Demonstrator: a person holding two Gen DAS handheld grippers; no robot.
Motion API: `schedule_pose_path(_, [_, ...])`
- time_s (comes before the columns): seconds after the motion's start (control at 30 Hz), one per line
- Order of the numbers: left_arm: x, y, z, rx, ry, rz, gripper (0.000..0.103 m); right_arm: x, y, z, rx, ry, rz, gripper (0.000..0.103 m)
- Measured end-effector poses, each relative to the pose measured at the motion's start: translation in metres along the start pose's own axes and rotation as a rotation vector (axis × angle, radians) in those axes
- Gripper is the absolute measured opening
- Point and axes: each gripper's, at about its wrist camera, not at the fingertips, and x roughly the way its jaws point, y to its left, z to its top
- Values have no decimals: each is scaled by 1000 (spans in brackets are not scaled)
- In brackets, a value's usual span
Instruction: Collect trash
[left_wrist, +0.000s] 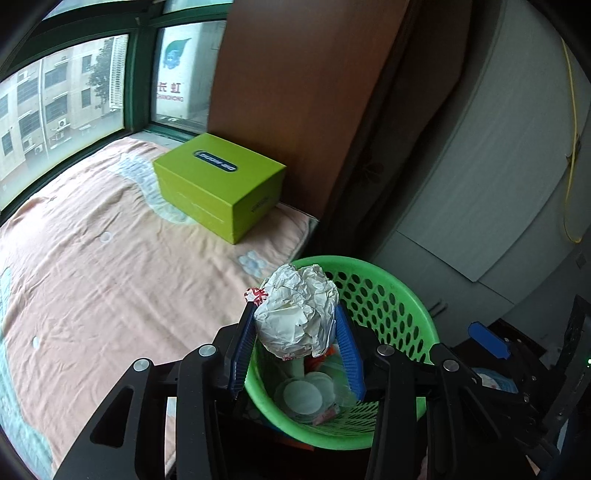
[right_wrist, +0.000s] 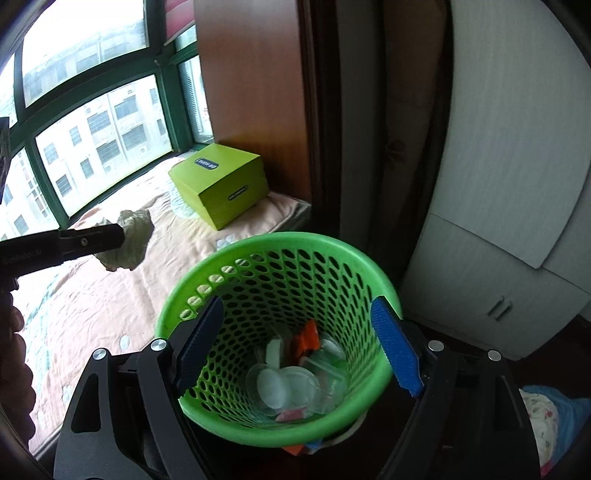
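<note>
Green basket (right_wrist: 280, 251) between right gripper (right_wrist: 301, 343) wide-open jaws; left gripper (left_wrist: 295, 317) clamps crumpled paper ball (left_wrist: 297, 314) above rim.

Your crumpled paper wad (left_wrist: 297, 312) hides part of the green basket (left_wrist: 391, 295) interior. Basket's bottom rim sits behind the left gripper (left_wrist: 295, 325) body. Box label (left_wrist: 215, 161) too blurred to read.

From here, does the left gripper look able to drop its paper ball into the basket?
Probably yes: the left gripper holds the paper ball beside the basket, whose open top nothing covers.
</note>
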Motion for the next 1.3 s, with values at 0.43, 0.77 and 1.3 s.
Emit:
schedule_pose_path(0.43, [5,-24,-7,35,1,-4,71,-9,-13,-5,27,-9,13,82])
schedule_pose_path(0.77, [-29,21,-12,-29,-69,162,85,-4,23,0,-15,2,117,84])
schedule_pose_path(1.3, [-86,104,-32,-147,-154,423,95,3,111,23,-142,-13,270,86])
